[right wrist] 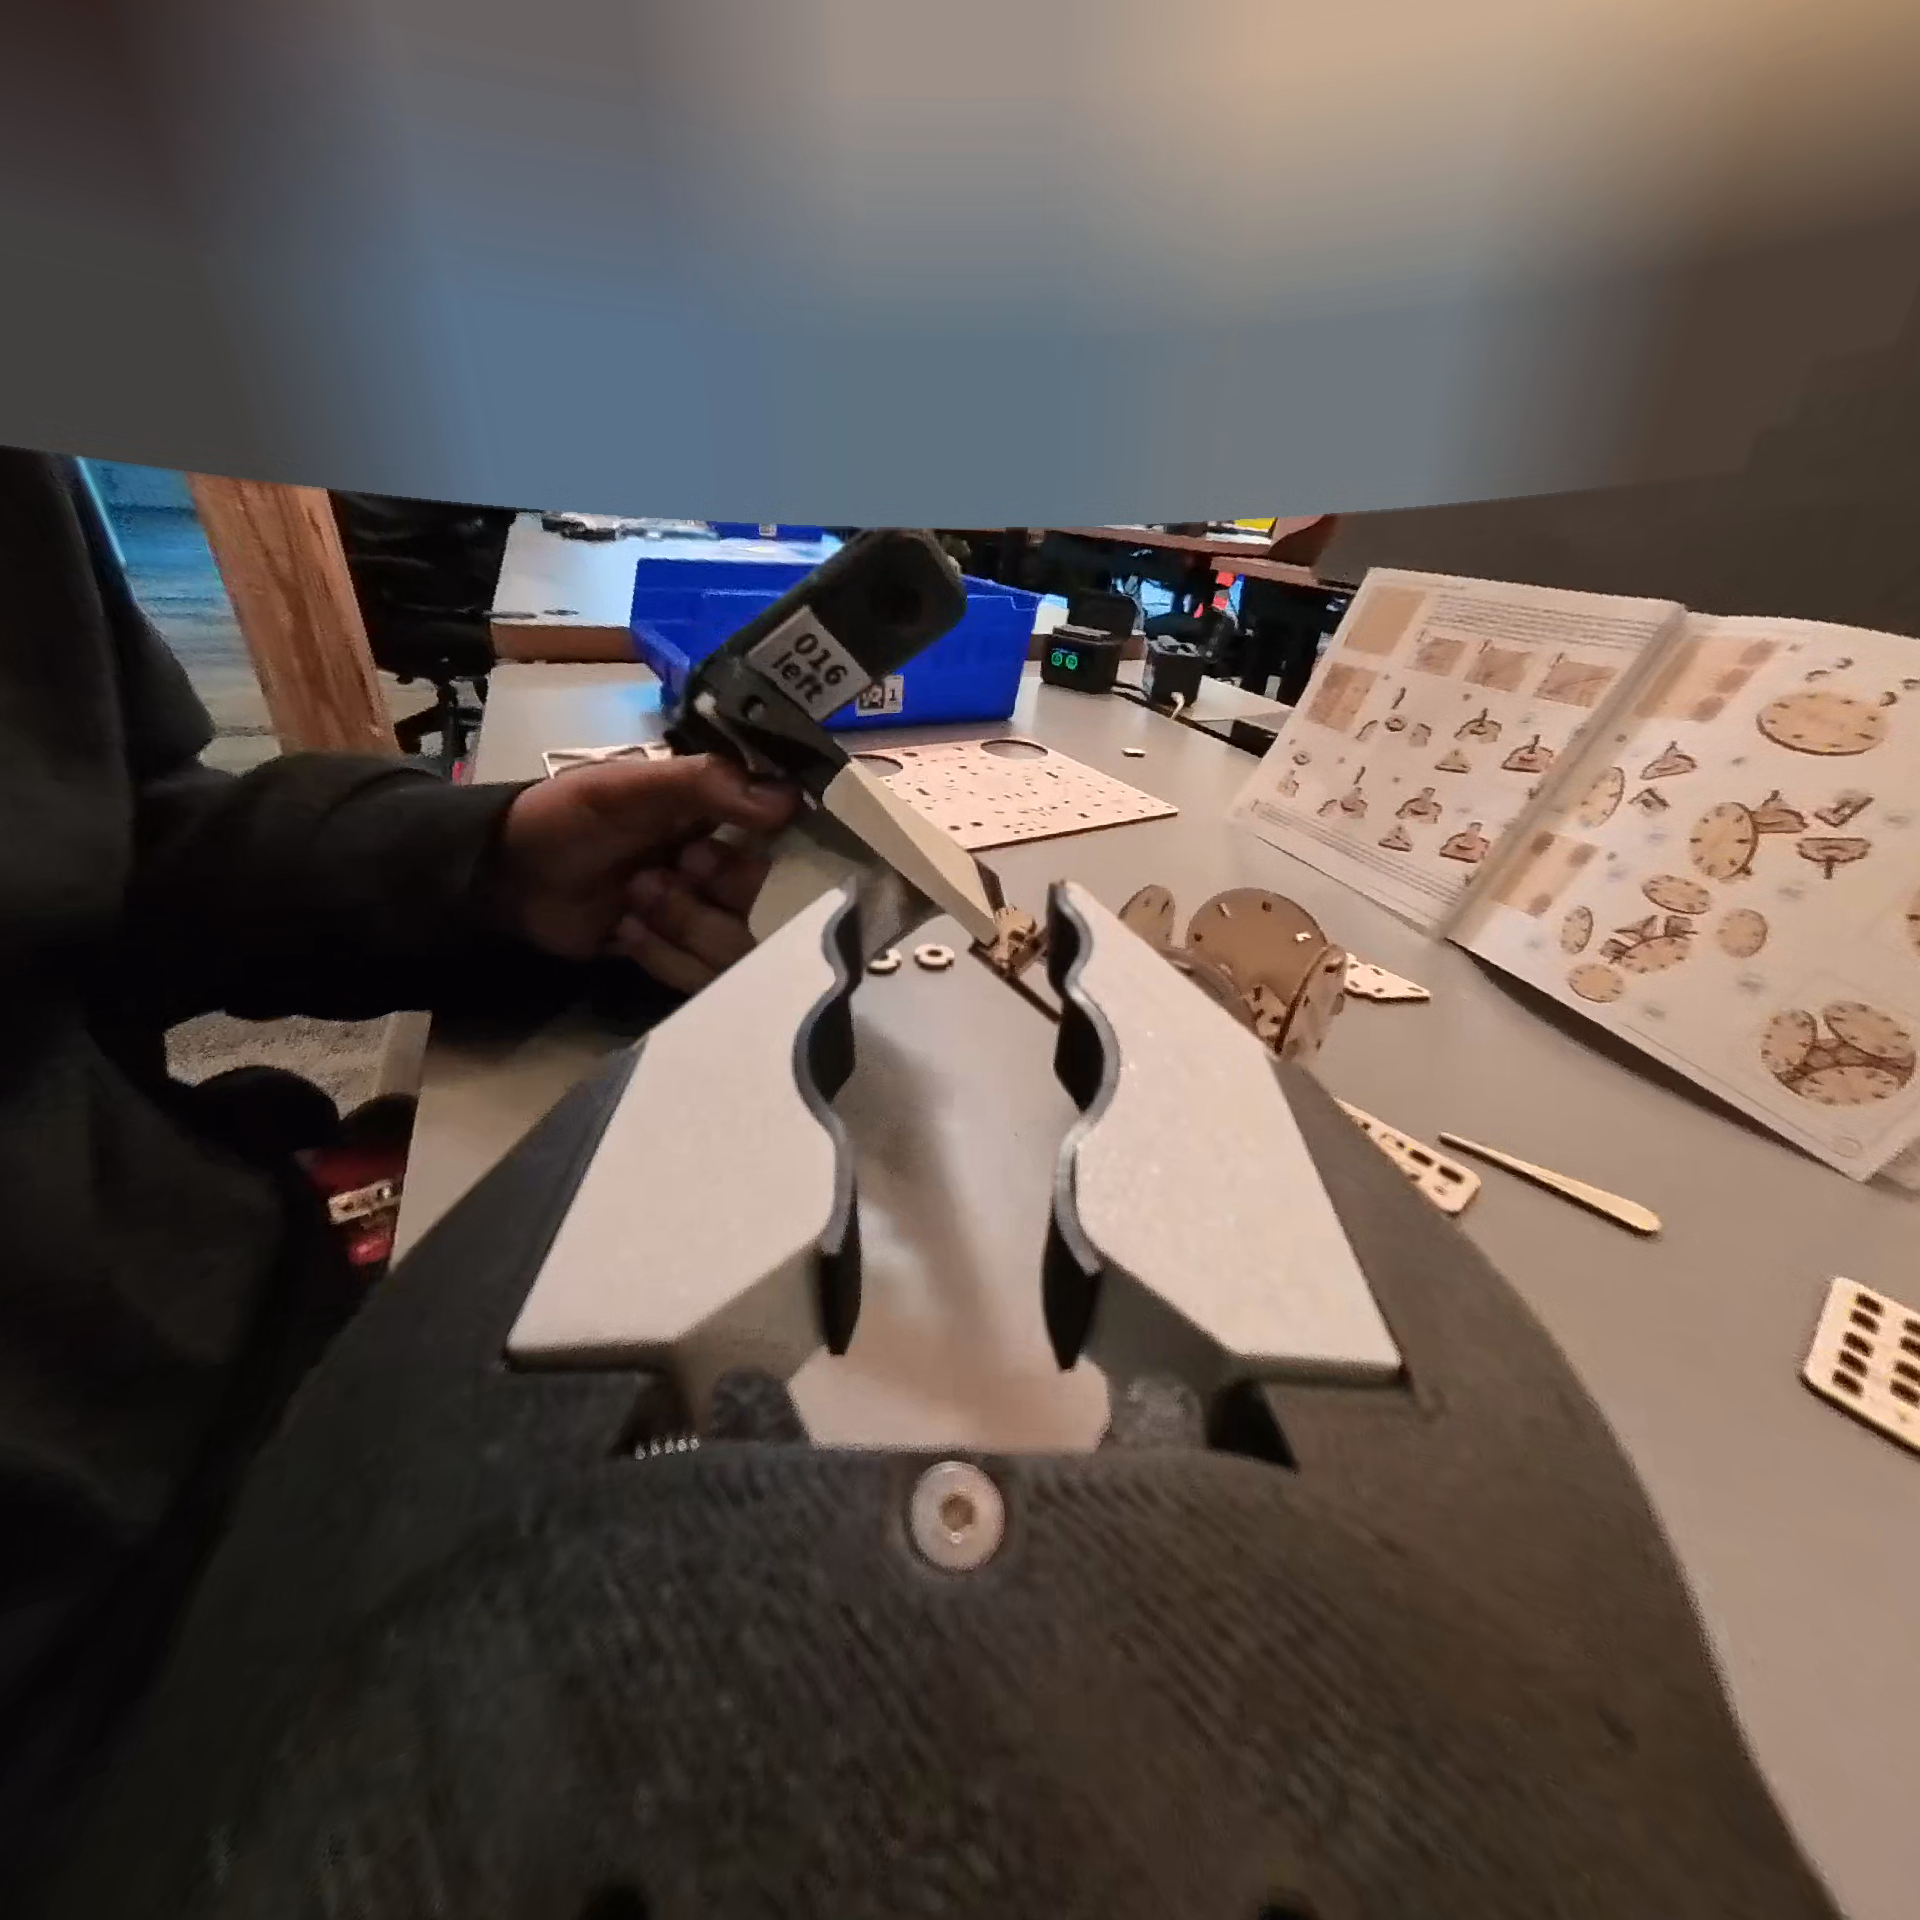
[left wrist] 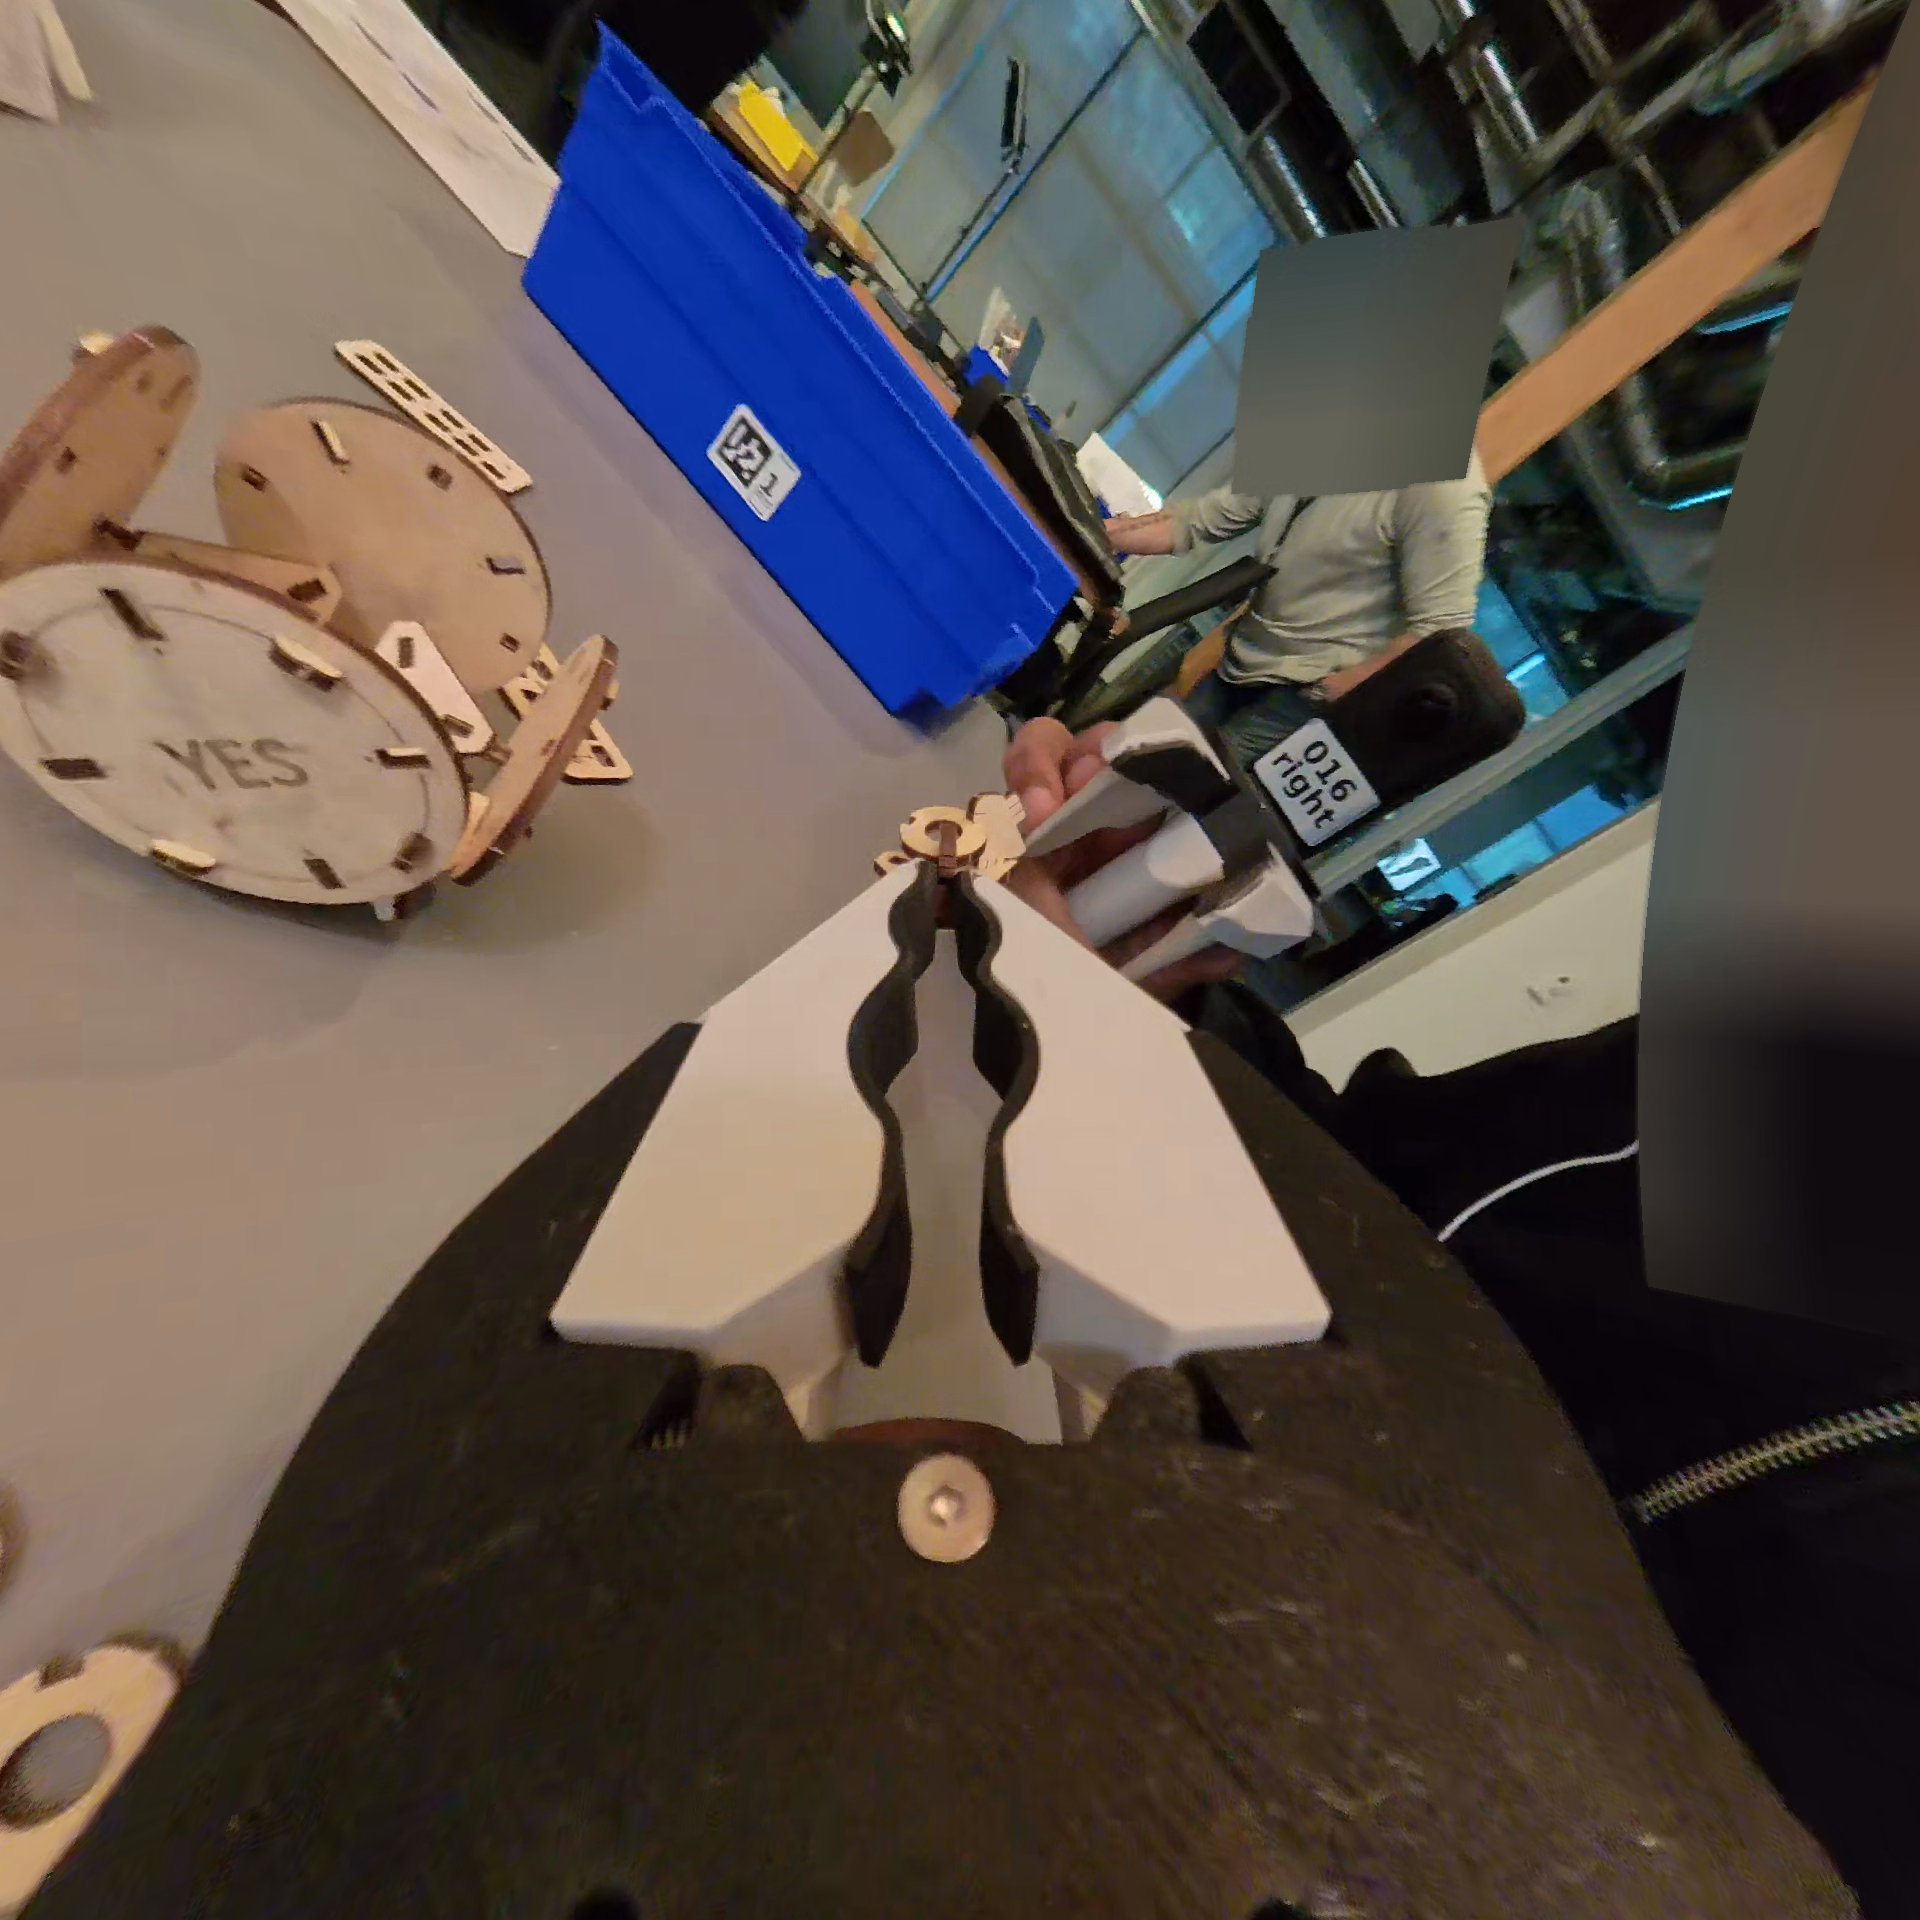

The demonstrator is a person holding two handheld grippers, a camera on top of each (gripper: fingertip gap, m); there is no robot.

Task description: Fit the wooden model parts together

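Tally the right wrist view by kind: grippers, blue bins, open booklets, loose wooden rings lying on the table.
Grippers: 2 (left gripper, right gripper)
Blue bin: 1
Open booklet: 1
Loose wooden rings: 2
Total: 6

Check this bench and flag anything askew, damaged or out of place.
Nothing looks damaged. The wooden drum model lies tipped on its side on the grey table, and two small wooden rings sit loose near the open right gripper. The left gripper pinches a small wooden assembly.

Writing marks a wooden disc [left wrist: 234, 764], two white stickers [left wrist: 1314, 781], a bin tag [left wrist: 753, 460], a booklet [right wrist: 1558, 790].
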